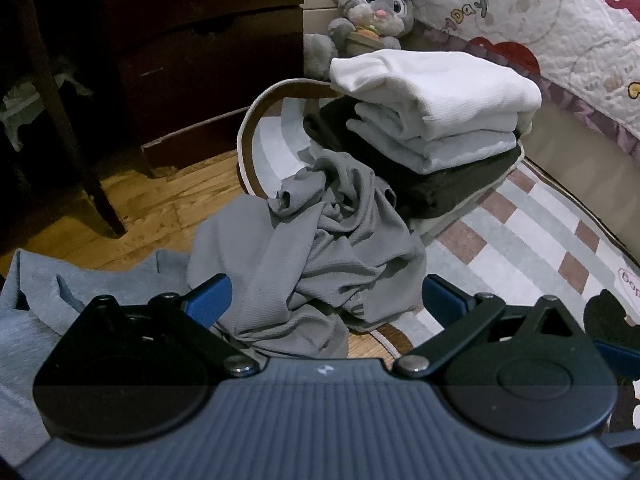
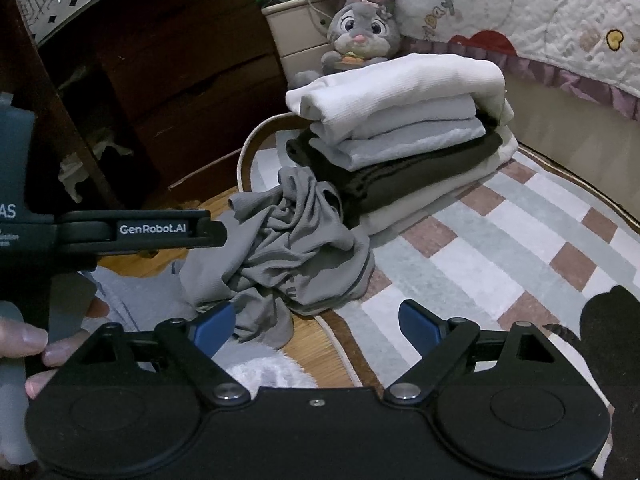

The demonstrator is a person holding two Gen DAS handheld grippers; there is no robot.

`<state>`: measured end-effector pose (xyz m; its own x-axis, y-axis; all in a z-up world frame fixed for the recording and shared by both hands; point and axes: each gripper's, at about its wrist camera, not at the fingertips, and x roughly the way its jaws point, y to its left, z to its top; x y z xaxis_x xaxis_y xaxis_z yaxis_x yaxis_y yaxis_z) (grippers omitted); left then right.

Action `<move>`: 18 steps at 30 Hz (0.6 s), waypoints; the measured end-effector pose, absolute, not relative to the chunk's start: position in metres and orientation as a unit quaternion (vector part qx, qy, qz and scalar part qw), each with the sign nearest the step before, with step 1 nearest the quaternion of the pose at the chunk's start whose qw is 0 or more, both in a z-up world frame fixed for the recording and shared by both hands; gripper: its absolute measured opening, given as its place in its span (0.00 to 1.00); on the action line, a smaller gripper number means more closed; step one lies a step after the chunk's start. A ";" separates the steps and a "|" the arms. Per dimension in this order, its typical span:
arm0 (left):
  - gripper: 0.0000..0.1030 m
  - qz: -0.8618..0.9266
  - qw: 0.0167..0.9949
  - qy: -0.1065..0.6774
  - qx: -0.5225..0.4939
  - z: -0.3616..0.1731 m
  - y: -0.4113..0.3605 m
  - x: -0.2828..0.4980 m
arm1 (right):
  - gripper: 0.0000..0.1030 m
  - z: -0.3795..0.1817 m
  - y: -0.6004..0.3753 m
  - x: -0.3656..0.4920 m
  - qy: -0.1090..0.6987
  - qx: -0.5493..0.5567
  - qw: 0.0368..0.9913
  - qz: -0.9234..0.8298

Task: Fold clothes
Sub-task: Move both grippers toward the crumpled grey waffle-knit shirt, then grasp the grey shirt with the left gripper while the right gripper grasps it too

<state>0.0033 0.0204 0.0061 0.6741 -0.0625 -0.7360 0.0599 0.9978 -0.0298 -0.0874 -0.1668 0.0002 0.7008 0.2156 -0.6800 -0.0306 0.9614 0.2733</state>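
Note:
A crumpled grey shirt (image 1: 316, 236) lies in a heap on the rug's edge, just ahead of my left gripper (image 1: 326, 298), which is open with its blue pads on either side of the near folds. My right gripper (image 2: 316, 320) is open too, hovering over the same grey shirt (image 2: 288, 248) and the rug's border. Behind the heap stands a stack of folded clothes (image 1: 436, 120), white on top, pale grey under it, dark brown lower down. The same stack (image 2: 400, 128) shows in the right wrist view. A light blue garment (image 1: 80, 292) lies at the near left.
A striped rug (image 2: 500, 248) covers the floor to the right, wooden floor (image 1: 132, 212) to the left. A plush rabbit (image 1: 372, 4) sits behind the stack beside a quilted bedspread (image 1: 560, 28). Dark wooden furniture (image 1: 180, 60) stands at the left. A hand (image 2: 28, 344) holds the left gripper's body (image 2: 120, 232).

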 end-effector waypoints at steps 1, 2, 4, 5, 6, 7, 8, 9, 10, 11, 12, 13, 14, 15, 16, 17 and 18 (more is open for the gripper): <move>1.00 -0.036 0.914 0.405 -0.001 0.004 0.021 0.004 | 0.89 -0.001 -0.167 -0.087 0.381 0.125 0.913 0.072; 1.00 -0.039 0.912 0.408 0.000 0.003 0.021 0.005 | 0.89 -0.003 -0.168 -0.087 0.382 0.128 0.912 0.076; 1.00 -0.043 0.910 0.412 -0.005 -0.001 0.021 0.008 | 0.89 -0.005 -0.169 -0.086 0.381 0.140 0.910 0.087; 1.00 -0.044 0.909 0.415 -0.007 -0.003 0.022 0.010 | 0.89 -0.006 -0.170 -0.085 0.380 0.147 0.909 0.092; 1.00 -0.046 0.908 0.415 -0.006 -0.005 0.022 0.011 | 0.89 -0.006 -0.170 -0.084 0.379 0.149 0.908 0.095; 1.00 -0.050 0.912 0.408 0.007 -0.008 0.023 0.012 | 0.89 -0.007 -0.169 -0.083 0.377 0.150 0.909 0.097; 1.00 -0.055 0.915 0.400 0.020 -0.011 0.024 0.012 | 0.89 -0.008 -0.169 -0.082 0.377 0.150 0.909 0.096; 1.00 -0.060 0.917 0.392 0.033 -0.014 0.026 0.012 | 0.89 -0.010 -0.168 -0.080 0.377 0.151 0.909 0.094; 1.00 -0.065 0.920 0.384 0.046 -0.017 0.027 0.013 | 0.89 -0.012 -0.169 -0.078 0.378 0.153 0.908 0.095; 1.00 -0.069 0.922 0.376 0.059 -0.020 0.028 0.013 | 0.89 -0.014 -0.168 -0.076 0.378 0.154 0.907 0.102; 1.00 -0.074 0.924 0.368 0.072 -0.023 0.029 0.013 | 0.89 -0.016 -0.168 -0.075 0.379 0.156 0.906 0.109; 1.00 -0.079 0.926 0.360 0.085 -0.026 0.030 0.014 | 0.89 -0.018 -0.168 -0.073 0.380 0.157 0.904 0.116; 0.98 -0.082 0.927 0.354 0.094 -0.030 0.032 0.015 | 0.89 -0.019 -0.167 -0.071 0.378 0.157 0.904 0.122; 0.97 -0.081 0.925 0.360 0.087 -0.034 0.038 0.020 | 0.89 -0.021 -0.166 -0.068 0.376 0.157 0.904 0.128; 0.96 -0.078 0.923 0.369 0.076 -0.038 0.045 0.027 | 0.89 -0.024 -0.166 -0.065 0.376 0.159 0.903 0.130; 0.95 -0.076 0.921 0.377 0.059 -0.043 0.052 0.034 | 0.89 -0.026 -0.166 -0.061 0.377 0.161 0.903 0.132; 0.93 -0.074 0.918 0.386 0.042 -0.047 0.059 0.041 | 0.89 -0.029 -0.166 -0.055 0.380 0.165 0.901 0.133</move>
<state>0.0406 0.0585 -0.0472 0.6906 -0.1043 -0.7157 0.1690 0.9854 0.0195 -0.0555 -0.1663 -0.0288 0.6763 0.3646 -0.6400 -0.1144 0.9103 0.3977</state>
